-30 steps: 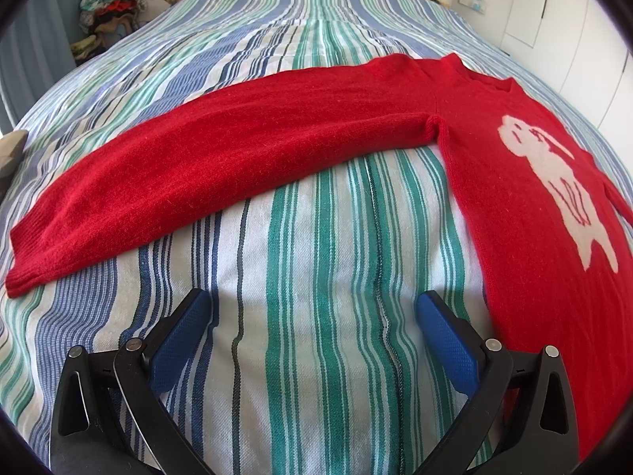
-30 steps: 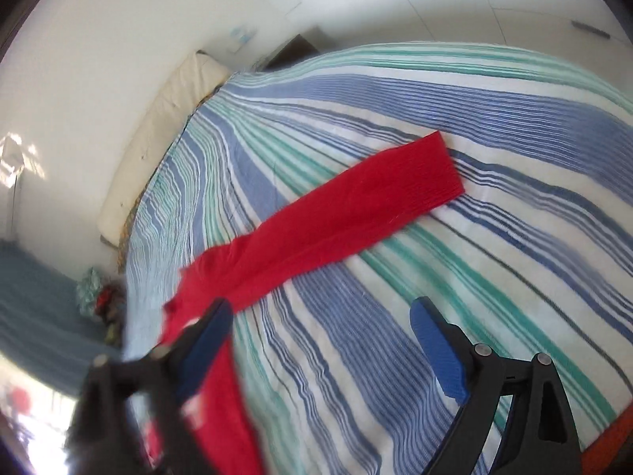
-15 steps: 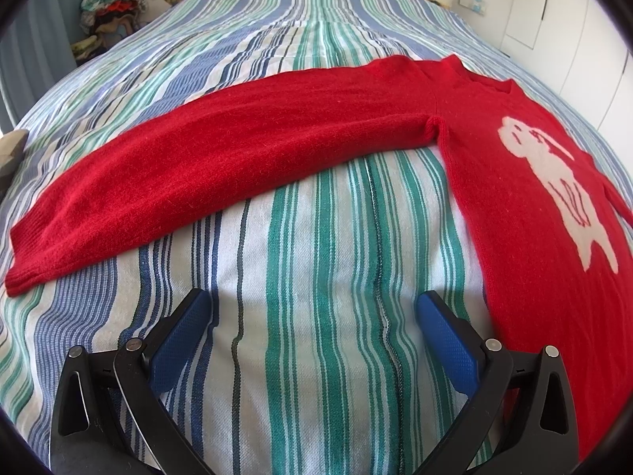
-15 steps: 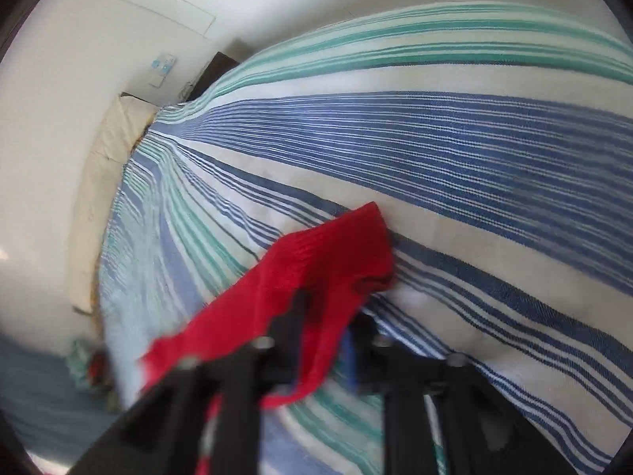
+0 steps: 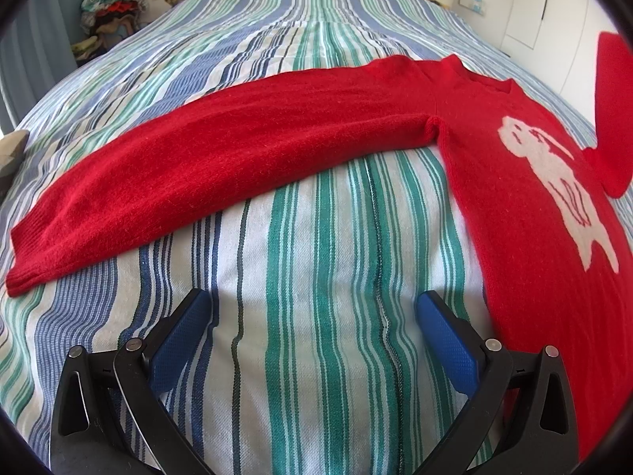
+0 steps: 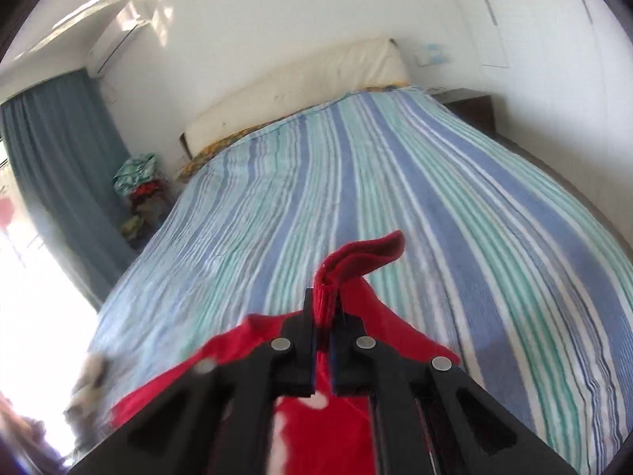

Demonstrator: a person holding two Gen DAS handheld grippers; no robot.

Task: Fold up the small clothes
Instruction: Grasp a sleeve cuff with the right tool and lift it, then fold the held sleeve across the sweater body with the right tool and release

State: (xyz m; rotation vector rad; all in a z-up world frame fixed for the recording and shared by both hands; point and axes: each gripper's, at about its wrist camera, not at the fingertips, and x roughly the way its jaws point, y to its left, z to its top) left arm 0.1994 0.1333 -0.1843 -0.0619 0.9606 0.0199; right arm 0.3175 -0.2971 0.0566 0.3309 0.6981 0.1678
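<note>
Legible text, labels, brands, numbers: none. Red sweater (image 5: 277,150): white animal figure (image 5: 554,182) knitted on front, no lettering. Wall plate (image 6: 433,53) beside headboard: too blurred to read.

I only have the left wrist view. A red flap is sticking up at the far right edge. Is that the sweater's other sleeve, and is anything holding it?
Observer: Yes. The right hand-held gripper is shut on that sleeve's cuff, which pokes out past its fingertips.
Operator: Is it lifted clear of the bed?
Observer: The cuff is. The striped bedspread shows beyond and below it, and the rest of the red sweater drapes down under the gripper.
Operator: Anything over there I can't see?
Observer: A blue curtain hangs by a bright window on the left wall, past the clothes pile.
</note>
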